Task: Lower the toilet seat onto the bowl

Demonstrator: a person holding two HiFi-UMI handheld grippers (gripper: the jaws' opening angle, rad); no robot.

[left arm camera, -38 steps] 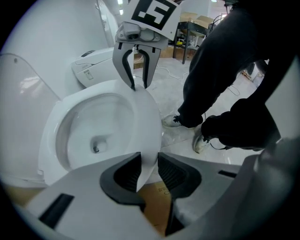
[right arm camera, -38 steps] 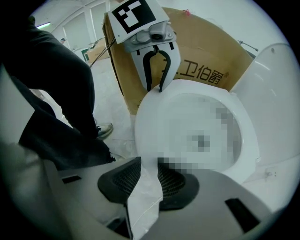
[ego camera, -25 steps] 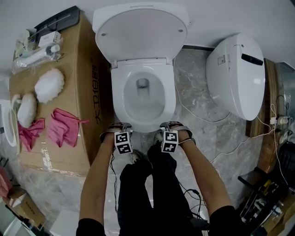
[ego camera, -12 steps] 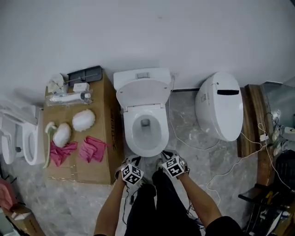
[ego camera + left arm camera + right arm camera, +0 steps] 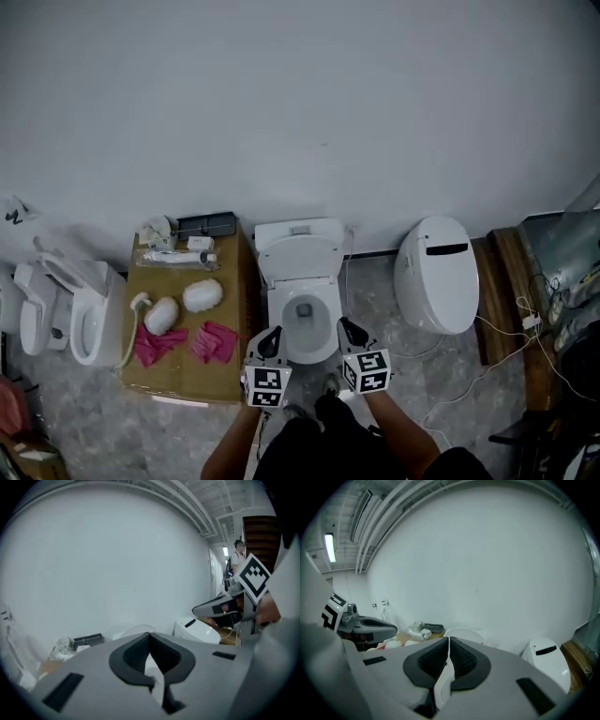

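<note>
Head view: one open toilet (image 5: 300, 262) and one closed toilet (image 5: 436, 281), plus two further white fixtures (image 5: 92, 319) (image 5: 26, 314) at the left edge, their kind unclear. One cardboard box (image 5: 178, 380) bears two pink cloths (image 5: 157, 343) (image 5: 214, 339), two white fluffy pads (image 5: 161, 315) (image 5: 202, 295) and one black tray (image 5: 208, 225).

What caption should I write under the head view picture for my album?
White toilet with its lid up, beside a cardboard box topped with pink cloths.
</note>
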